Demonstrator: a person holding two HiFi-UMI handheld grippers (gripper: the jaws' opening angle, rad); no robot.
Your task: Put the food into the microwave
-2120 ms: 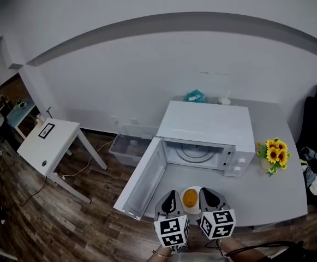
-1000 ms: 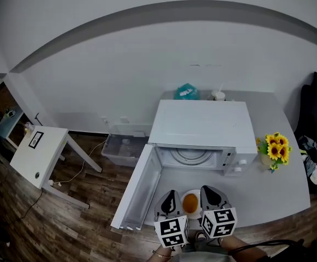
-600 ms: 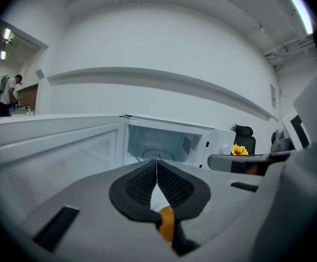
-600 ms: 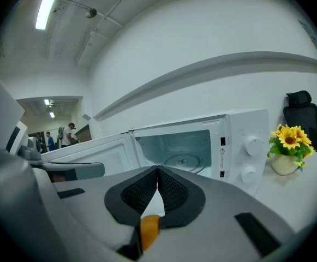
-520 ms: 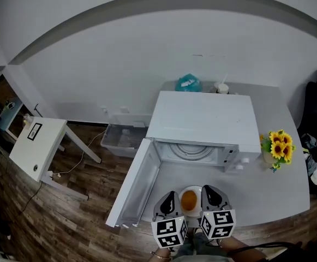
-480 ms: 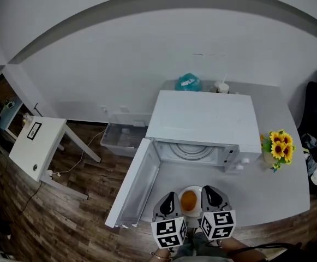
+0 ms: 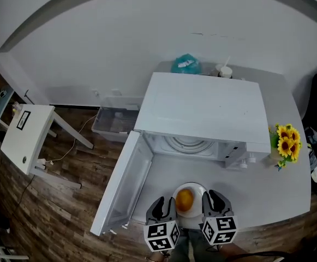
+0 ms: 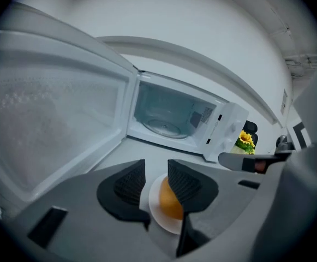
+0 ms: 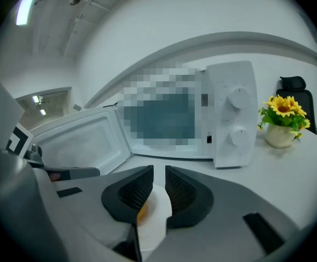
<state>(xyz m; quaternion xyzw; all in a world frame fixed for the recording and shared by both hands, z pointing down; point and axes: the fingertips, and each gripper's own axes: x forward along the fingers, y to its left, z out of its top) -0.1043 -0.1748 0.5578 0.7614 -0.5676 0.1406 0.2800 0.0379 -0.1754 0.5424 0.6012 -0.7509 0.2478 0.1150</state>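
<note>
A white plate (image 7: 197, 195) carrying a rounded orange piece of food (image 7: 184, 200) sits on the desk (image 7: 267, 190) in front of the microwave (image 7: 202, 113). The door (image 7: 123, 184) is swung wide, with only the glass turntable (image 7: 186, 143) inside. The jaws of the left tool (image 7: 162, 204) are opening around the plate's rim, while the right tool (image 7: 213, 201) pinches the opposite rim. Lifted from one side only, the plate could tilt and spill the food.

A white wall (image 7: 120, 48) is seen behind a grey desk (image 7: 267, 184). At left, a small white table (image 7: 24, 138) and a clear storage box (image 7: 112, 125) are set on wood-plank floor (image 7: 54, 212). Potted sunflowers (image 7: 286, 146) are placed at the desk's right.
</note>
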